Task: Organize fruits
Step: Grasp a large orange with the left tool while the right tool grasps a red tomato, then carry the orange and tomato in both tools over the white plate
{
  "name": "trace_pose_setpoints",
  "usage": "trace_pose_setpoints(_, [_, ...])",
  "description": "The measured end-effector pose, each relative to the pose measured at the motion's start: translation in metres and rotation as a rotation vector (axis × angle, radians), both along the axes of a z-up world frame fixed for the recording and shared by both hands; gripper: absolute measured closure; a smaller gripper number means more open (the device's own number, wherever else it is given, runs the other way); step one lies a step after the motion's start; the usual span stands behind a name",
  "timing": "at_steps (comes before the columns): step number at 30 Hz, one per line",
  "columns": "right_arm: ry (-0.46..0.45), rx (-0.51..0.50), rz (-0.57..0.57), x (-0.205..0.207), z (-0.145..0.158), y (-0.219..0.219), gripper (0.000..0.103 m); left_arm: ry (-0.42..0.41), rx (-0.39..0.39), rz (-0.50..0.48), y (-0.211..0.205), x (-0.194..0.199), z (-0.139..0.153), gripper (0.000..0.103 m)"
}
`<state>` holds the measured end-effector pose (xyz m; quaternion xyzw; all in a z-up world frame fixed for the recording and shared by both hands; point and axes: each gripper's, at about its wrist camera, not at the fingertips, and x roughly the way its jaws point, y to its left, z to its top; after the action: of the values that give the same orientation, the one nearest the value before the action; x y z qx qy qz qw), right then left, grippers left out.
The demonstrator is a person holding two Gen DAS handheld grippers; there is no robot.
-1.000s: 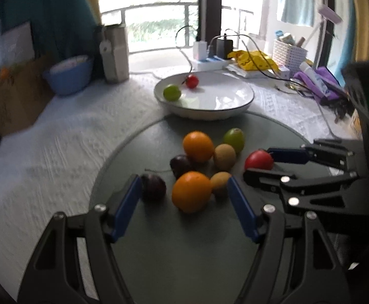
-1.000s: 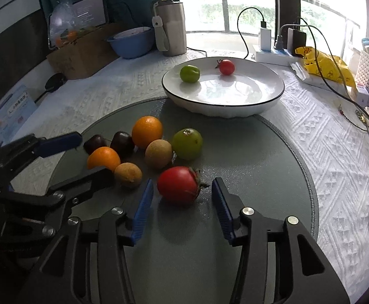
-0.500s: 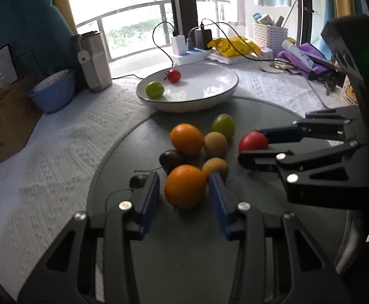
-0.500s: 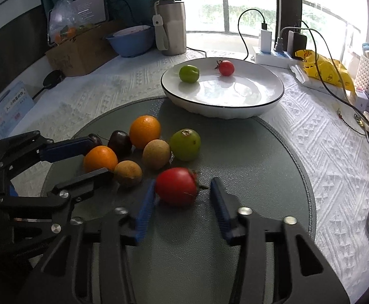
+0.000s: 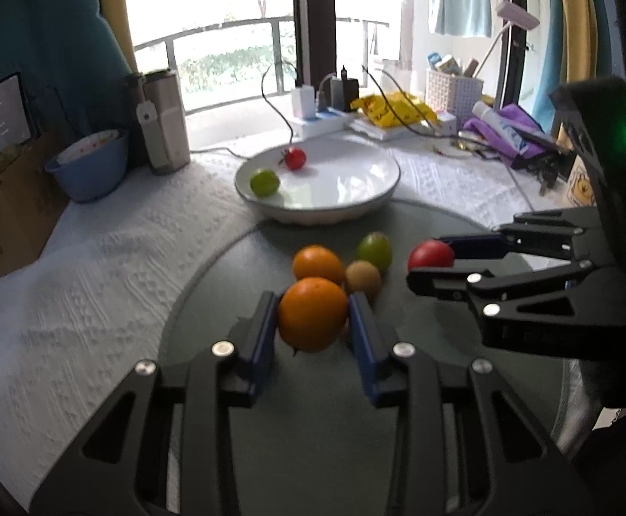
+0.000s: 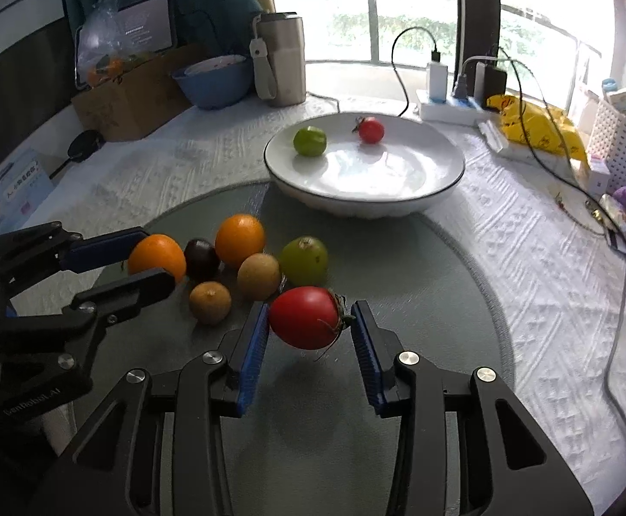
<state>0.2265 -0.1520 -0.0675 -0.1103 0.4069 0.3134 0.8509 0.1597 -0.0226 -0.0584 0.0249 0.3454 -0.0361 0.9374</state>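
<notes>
Left tongs [image 5: 313, 322] clamp one orange [image 5: 313, 313]; right tongs [image 6: 309, 322] one tomato [image 6: 305, 317].

Glossy white plate [image 6: 450, 180] on rough, embossed white cloth [image 6: 528, 266].

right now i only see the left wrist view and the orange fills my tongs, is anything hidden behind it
observer: Yes, a dark plum sits right beside the orange, on its far side from you.
operator: anything else back there
observer: A small brown fruit lies on the mat beside the plum.
operator: do the right tongs have the tomato on both sides
observer: Yes, the right tongs press it with both blue pads, and the tomato has its stem against the right pad.
</notes>
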Motion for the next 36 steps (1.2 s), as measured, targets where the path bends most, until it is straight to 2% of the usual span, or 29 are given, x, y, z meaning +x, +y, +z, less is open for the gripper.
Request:
trace_pose_setpoints(8, [-0.057,0.003,-0.020,0.011,0.018,-0.001,0.062,-0.064,0.005,-0.003,0.008,0.014,0.020,0.068])
trace_pose_setpoints(10, [-0.068,0.003,-0.025,0.015,0.022,-0.001,0.068,-0.071,-0.003,-0.005,0.010,0.020,0.023,0.068])
trace_pose_setpoints(15, [-0.090,0.005,-0.027,0.028,0.028,0.003,0.069,-0.071,-0.027,-0.017,0.011,0.040,0.026,0.068])
trace_pose_setpoints(26, [0.029,-0.001,-0.054,0.032,0.000,-0.002,0.069,-0.041,-0.044,-0.017,0.012,0.048,0.019,0.068])
trace_pose_setpoints(30, [0.033,-0.006,-0.089,0.028,-0.004,-0.013,0.063,-0.042,-0.045,-0.017,0.013,0.045,0.019,0.068])
trace_pose_setpoints(36, [0.050,-0.042,-0.112,0.024,-0.017,-0.023,0.063,-0.040,-0.043,-0.027,0.010,0.044,0.020,0.068])
